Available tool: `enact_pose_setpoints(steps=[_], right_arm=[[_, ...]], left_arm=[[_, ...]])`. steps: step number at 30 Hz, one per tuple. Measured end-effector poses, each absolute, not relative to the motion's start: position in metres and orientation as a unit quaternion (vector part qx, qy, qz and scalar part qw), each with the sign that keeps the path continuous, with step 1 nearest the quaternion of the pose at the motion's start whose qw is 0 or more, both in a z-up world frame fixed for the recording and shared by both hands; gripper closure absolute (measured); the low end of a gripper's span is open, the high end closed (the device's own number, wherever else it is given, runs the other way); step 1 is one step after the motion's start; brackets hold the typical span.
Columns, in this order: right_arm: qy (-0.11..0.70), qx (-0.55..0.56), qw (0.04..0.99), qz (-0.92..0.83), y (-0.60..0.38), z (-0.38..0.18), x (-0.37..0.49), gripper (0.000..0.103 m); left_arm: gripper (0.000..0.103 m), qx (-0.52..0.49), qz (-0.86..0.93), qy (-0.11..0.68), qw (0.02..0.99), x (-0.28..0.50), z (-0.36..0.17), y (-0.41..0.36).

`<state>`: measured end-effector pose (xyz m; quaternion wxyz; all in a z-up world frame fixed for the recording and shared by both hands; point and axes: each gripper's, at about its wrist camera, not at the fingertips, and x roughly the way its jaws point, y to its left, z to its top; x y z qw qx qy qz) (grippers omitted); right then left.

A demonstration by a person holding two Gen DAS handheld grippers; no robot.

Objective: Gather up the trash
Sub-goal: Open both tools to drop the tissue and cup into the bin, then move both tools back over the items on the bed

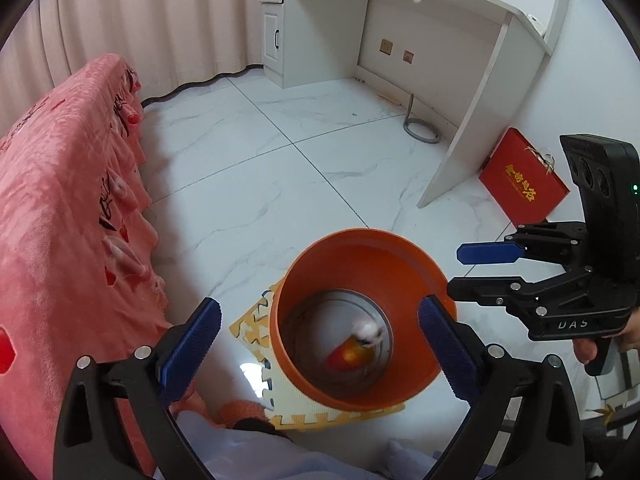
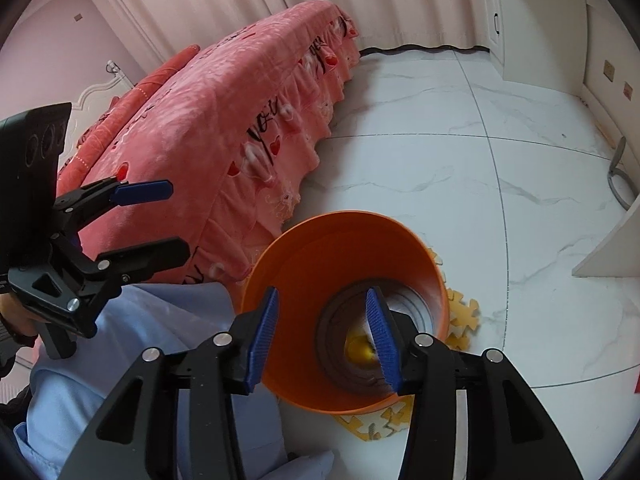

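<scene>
Both grippers hang over an orange plastic bin (image 1: 362,316) that stands on yellow foam puzzle mats (image 1: 256,320) on the white marble-pattern tile floor (image 1: 280,152). Left gripper (image 1: 320,332): jaws spread wide and released, nothing between the blue pads; in the left wrist view the bin mouth fills the gap between them. Inside the bin, toward 5 o'clock of its grey bottom, lies the trash (image 1: 358,346): a blurred red-orange piece with something white on top; I cannot tell what kind of item it is. In the right wrist view only a yellowish blur (image 2: 360,348) shows there, partly hidden behind the right pad. Right gripper (image 2: 324,336): jaws part open, pads apart and gripping nothing, aimed down into the bin. In the left wrist view it enters from 3 o'clock, just beside the bin rim, with a hand (image 1: 608,344) on its grip. In the right wrist view the left gripper enters from 9 o'clock. A bed with a pink coverlet (image 2: 224,120) runs from 9 to 12 o'clock of the bin in the right view, near it. Light blue trousers (image 2: 132,340) show at 7 o'clock. A white desk (image 1: 400,32) stands at 12 o'clock in the left view, well apart, and a red gift box (image 1: 524,180) leans on its side panel.
</scene>
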<state>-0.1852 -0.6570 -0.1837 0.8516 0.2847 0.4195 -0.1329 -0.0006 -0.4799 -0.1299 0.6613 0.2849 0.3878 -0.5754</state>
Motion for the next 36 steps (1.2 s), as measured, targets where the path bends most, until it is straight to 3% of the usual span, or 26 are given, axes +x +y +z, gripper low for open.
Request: enact_pose_setpoints(steps=[12,28,36], right_arm=[[0.408,0.244,0.876,-0.074,-0.605,-0.117,-0.166,0.056],[0.367,0.122,0.921,0.04,-0.476,-0.023,-0.084,0.02],[0.359,0.076,0.921,0.129,-0.386,-0.006,-0.029,0.018]], left_arm=[[0.006,0.268,-0.56,0.367,0.693,-0.003,-0.085,-0.428],[0.006,0.214,-0.437,0.361,0.796,0.029,-0.023,-0.286],[0.006,0.171,-0.34,0.37,0.847,0.047,-0.008,-0.189]])
